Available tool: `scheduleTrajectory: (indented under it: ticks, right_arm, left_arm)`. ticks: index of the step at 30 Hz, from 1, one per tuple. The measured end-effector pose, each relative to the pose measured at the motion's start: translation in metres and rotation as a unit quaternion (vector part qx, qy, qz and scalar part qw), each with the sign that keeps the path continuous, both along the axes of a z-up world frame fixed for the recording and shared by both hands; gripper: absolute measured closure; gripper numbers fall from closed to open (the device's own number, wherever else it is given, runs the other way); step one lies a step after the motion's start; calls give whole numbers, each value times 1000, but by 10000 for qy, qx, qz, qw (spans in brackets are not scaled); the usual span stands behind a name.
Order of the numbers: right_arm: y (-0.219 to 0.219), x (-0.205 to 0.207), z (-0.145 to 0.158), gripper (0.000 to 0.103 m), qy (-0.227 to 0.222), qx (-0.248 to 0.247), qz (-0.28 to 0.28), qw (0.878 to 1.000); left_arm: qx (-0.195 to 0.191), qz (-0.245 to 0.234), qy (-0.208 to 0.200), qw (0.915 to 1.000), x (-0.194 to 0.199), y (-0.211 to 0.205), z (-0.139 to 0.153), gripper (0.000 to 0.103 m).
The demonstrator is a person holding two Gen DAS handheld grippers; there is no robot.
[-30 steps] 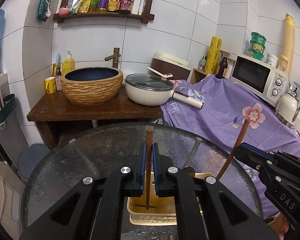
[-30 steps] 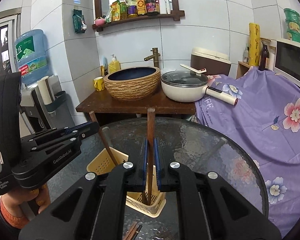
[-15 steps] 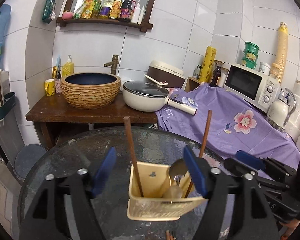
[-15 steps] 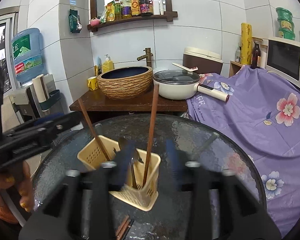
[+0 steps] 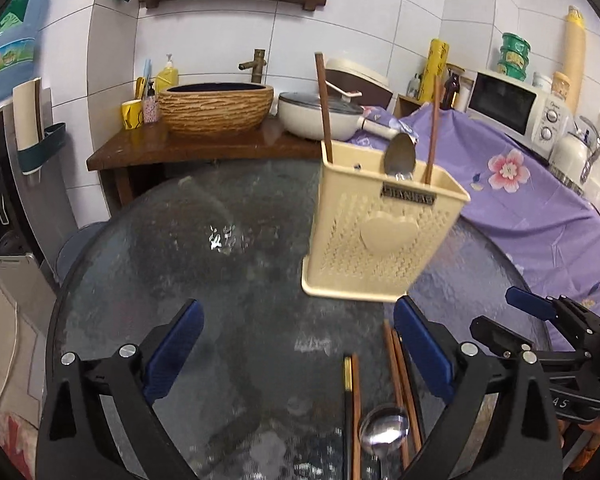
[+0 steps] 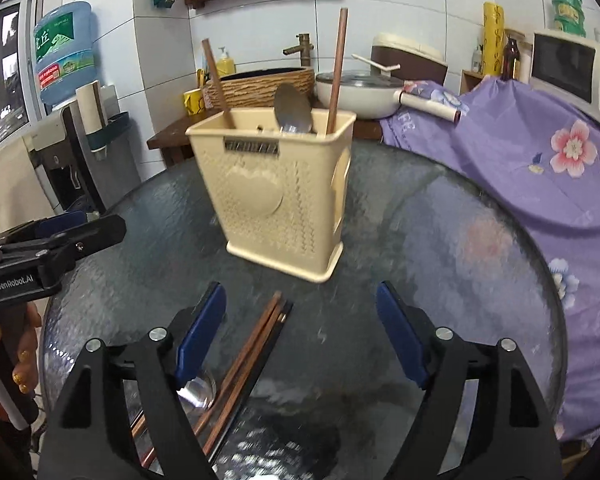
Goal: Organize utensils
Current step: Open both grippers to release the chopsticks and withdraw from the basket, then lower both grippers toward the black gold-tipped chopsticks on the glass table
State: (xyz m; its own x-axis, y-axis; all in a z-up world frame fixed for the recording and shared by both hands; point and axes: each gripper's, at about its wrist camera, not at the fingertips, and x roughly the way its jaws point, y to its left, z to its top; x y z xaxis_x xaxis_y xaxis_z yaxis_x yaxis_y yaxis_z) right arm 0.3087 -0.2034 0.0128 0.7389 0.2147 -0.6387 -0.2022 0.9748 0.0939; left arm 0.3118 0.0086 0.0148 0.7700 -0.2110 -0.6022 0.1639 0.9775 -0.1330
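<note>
Left gripper [image 5: 296, 344] jaws just spread wide, nothing between the pads; right gripper [image 6: 300, 336] same, released, loose chopsticks [image 6: 252, 364] and a spoon [image 6: 198, 392] lying on the glass table [image 6: 440, 240] under it. Beyond the fingers, cream utensil holder [image 5: 380, 232] stands upright on the table, holding two brown chopsticks [image 5: 324, 108] leaning apart and one metal spoon [image 5: 400, 156], bowl up

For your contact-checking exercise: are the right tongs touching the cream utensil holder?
Apart. The right wrist view shows bare glass table between the open right tongs and the cream utensil holder.
</note>
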Motion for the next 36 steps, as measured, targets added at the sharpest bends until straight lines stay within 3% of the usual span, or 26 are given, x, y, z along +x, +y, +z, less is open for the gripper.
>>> scheduleTrajectory:
  ticks: [5, 12, 18, 27, 32, 36]
  right_arm:
    - [-3, -16, -23, 26, 348, 137, -125, 9992]
    - [-3, -30, -43, 26, 611, 35, -283, 9977]
    - [2, -39, -55, 26, 742, -3, -262, 9969]
    - [3, -43, -72, 25, 1079, 27, -280, 9938]
    - [4, -46, -74, 25, 1129, 29, -237, 9933]
    - [9, -46, -74, 25, 1108, -36, -169, 9937]
  left_arm:
    - [152, -62, 178, 9997, -19, -1, -16, 9]
    - [-10, 40, 546, 9985, -30, 10, -38, 14]
    - [-23, 79, 612, 9981, -41, 10, -48, 16]
    - [-107, 125, 839, 9963, -53, 14, -67, 31]
    - [-160, 19, 973, 9951, -58, 11, -74, 45]
    - [-115, -137, 1043, 9944, -59, 3, -77, 49]
